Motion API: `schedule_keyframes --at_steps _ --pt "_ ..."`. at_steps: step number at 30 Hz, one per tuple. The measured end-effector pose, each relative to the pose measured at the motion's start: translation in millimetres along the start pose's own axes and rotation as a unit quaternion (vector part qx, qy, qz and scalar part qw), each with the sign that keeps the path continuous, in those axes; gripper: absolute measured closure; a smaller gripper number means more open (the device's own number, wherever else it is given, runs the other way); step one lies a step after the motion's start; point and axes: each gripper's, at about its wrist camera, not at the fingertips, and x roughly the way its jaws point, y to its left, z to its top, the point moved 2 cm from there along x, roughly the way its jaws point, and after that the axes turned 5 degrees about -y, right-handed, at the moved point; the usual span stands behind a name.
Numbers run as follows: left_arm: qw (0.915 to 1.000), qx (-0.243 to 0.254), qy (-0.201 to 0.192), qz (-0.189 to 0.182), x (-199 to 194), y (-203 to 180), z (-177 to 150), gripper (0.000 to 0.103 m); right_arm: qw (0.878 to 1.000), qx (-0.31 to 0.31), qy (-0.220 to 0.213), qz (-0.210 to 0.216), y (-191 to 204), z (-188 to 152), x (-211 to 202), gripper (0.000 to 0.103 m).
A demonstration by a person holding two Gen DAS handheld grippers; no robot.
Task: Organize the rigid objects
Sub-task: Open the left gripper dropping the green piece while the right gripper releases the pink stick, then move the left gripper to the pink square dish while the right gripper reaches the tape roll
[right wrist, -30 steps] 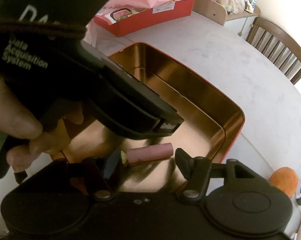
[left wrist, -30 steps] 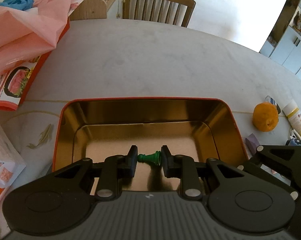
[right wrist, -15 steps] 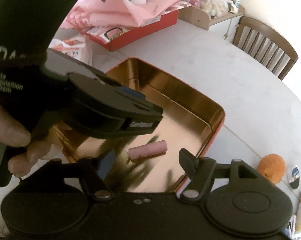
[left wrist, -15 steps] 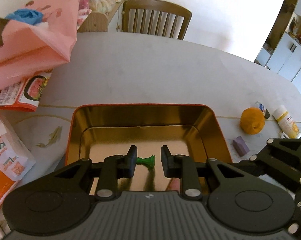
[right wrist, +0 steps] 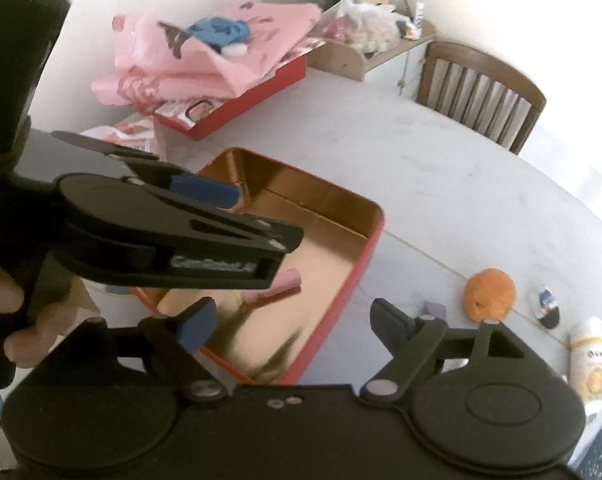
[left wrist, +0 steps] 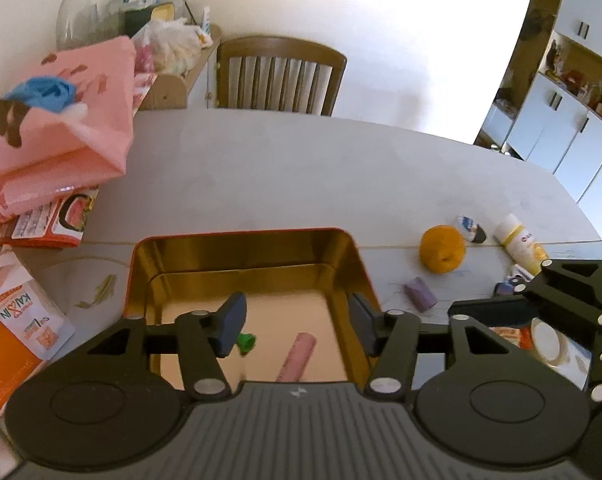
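A red tin with a gold inside (left wrist: 245, 256) sits on the table; it also shows in the right wrist view (right wrist: 365, 264). In it lie a small green piece (left wrist: 247, 343) and a pink cylinder (left wrist: 299, 356), the latter partly visible in the right wrist view (right wrist: 287, 280). My left gripper (left wrist: 297, 322) is open and empty above the tin's near side. My right gripper (right wrist: 293, 320) is open and empty, above the tin's right edge. The left gripper's body (right wrist: 173, 236) fills the left of the right wrist view.
Right of the tin lie a purple block (left wrist: 420, 300), an orange ball (left wrist: 442, 249), a white bottle (left wrist: 521, 242) and a small packet (left wrist: 471, 229). A red box under pink bags (left wrist: 53, 160) and an orange packet (left wrist: 17, 332) lie at left. A chair (left wrist: 279, 76) stands behind the table.
Both grippers have risen and pulled back from the tin. The left jaws opened wider and let go of the green piece; the pink cylinder lies released in the tin.
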Motion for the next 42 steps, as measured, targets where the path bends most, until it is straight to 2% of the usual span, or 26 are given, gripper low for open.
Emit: schedule_keyframes --at_steps 10,12,16,23,28,30,36,42 --pt "0.9997 -0.005 -0.022 0.013 -32.2 -30.3 -4.3 0.041 0.999 0.029 -0.039 -0.008 -39.3 -25.2 -57.4 0.008" --pt "0.9995 -0.002 -0.027 0.018 -37.4 -38.1 -5.1 0.04 0.998 0.041 -0.046 -0.01 -49.8 -32.4 -68.3 0.003" --pt "0.9989 0.001 -0.042 0.023 -49.0 -57.5 -7.1 0.032 0.997 0.062 -0.054 -0.012 -69.7 -45.0 -86.8 0.0" --pt "0.9981 0.007 -0.059 0.014 -58.5 -91.2 -10.8 0.026 0.993 0.087 -0.073 -0.026 -104.5 -71.8 -119.5 0.0" --pt "0.9955 0.011 -0.09 0.028 -64.8 -112.5 -17.1 0.017 0.992 0.09 -0.075 -0.037 -124.7 -97.8 -136.8 0.0" --pt "0.9952 0.007 -0.094 0.026 -64.5 -119.0 -18.9 0.017 0.992 0.09 -0.076 -0.041 -132.3 -107.8 -142.1 0.0" --pt "0.9962 0.006 -0.085 0.018 -52.7 -141.0 -22.0 0.017 0.992 0.09 -0.075 -0.049 -149.4 -132.7 -147.0 0.0" --pt "0.9986 0.016 -0.049 0.009 -23.4 -165.2 -27.6 0.017 0.993 0.081 -0.062 -0.053 -160.7 -153.5 -136.5 0.0"
